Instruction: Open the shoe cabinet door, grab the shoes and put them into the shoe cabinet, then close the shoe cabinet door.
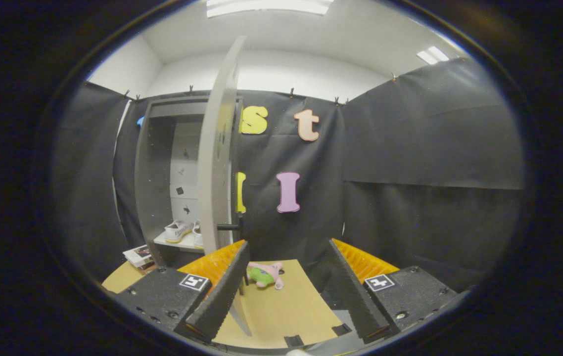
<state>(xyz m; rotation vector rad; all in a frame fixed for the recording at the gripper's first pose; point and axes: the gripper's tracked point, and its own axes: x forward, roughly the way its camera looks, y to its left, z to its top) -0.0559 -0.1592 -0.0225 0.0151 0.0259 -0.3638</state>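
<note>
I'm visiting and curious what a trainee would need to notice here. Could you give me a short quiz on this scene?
1. True or false: the cabinet door is shut.
2. Where are the shoes? A) on the floor B) on a shelf inside the shoe cabinet C) between the fingers
3. What lies on the floor just ahead of the gripper?

Key: 1 false, it stands open. 2 B. 3 a pink and green plush toy; the fingers are open, holding nothing.

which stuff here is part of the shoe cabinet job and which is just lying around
Job:
tall grey shoe cabinet
its grey door, swung open
pair of white shoes on a cabinet shelf
claw, open, holding nothing

Lying about:
pink and green plush toy on the floor ahead of the fingers
small stack of books beside the cabinet
</note>
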